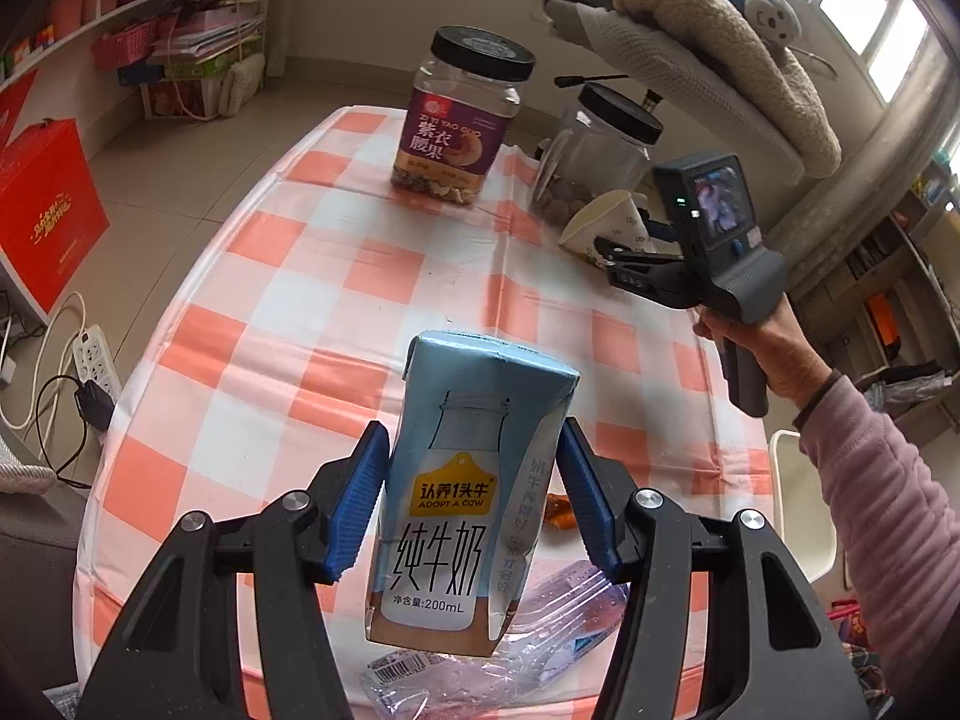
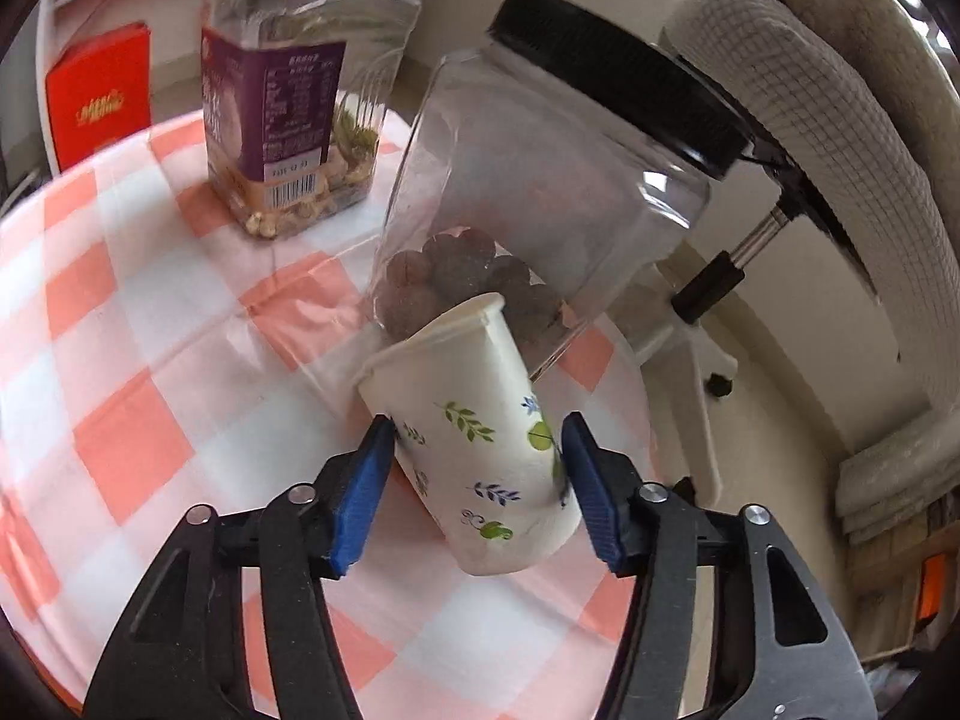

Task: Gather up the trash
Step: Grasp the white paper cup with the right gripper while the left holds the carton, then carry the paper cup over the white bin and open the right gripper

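My left gripper [image 1: 471, 501] is shut on a blue 200 mL milk carton [image 1: 468, 480] and holds it above the checked tablecloth [image 1: 312, 300]. A crushed clear plastic bottle [image 1: 540, 636] lies under it at the near table edge, with an orange wrapper [image 1: 561, 513] beside it. My right gripper [image 2: 477, 483] is shut on a white paper cup with leaf prints [image 2: 480, 444], tilted and lifted off the table. The same cup [image 1: 603, 225] and right gripper [image 1: 624, 264] show at the right in the left wrist view.
A cashew jar with a purple label [image 1: 456, 126] [image 2: 288, 120] and a clear jar of brown balls [image 1: 594, 162] [image 2: 540, 192] stand at the far table side. An office chair with blankets [image 1: 690, 42] is behind. A red box [image 1: 42, 210] and a power strip [image 1: 96, 360] are on the floor at left.
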Motion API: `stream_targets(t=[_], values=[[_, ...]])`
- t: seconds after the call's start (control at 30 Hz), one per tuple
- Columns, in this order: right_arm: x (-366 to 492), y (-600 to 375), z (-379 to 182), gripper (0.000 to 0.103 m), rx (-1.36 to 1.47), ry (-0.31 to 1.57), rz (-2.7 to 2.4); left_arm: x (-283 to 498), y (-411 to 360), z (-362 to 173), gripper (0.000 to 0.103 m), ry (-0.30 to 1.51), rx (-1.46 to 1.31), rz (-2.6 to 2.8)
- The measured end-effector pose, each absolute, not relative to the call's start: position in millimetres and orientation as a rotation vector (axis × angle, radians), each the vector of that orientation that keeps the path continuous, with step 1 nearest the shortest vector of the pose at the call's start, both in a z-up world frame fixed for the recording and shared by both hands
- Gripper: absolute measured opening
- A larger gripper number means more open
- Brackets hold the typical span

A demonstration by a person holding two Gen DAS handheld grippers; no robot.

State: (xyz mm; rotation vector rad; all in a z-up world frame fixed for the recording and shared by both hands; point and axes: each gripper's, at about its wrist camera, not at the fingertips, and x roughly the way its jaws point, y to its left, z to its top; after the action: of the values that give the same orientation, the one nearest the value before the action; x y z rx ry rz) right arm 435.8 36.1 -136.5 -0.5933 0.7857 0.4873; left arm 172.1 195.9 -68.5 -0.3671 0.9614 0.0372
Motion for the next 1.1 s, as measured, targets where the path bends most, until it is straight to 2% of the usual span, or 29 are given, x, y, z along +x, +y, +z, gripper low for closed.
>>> stream_targets(t=[0.1,0.5,1.1], values=[[423.1,22.5,-126.7,0.045,-0.476,0.794,0.462,171.7,206.2,-68.5,0.057,0.951,-0.388,0.072],[332.5,-0.2,-84.0,0.045,-0.190,0.813,0.414,152.3,209.6,-44.0,0.057,0.852,-0.374,0.150],[218.1,-82.7,-25.0,0.047,-0.055,0.766,0.319,134.6,157.0,-23.5,0.057,0.731,-0.283,0.102]])
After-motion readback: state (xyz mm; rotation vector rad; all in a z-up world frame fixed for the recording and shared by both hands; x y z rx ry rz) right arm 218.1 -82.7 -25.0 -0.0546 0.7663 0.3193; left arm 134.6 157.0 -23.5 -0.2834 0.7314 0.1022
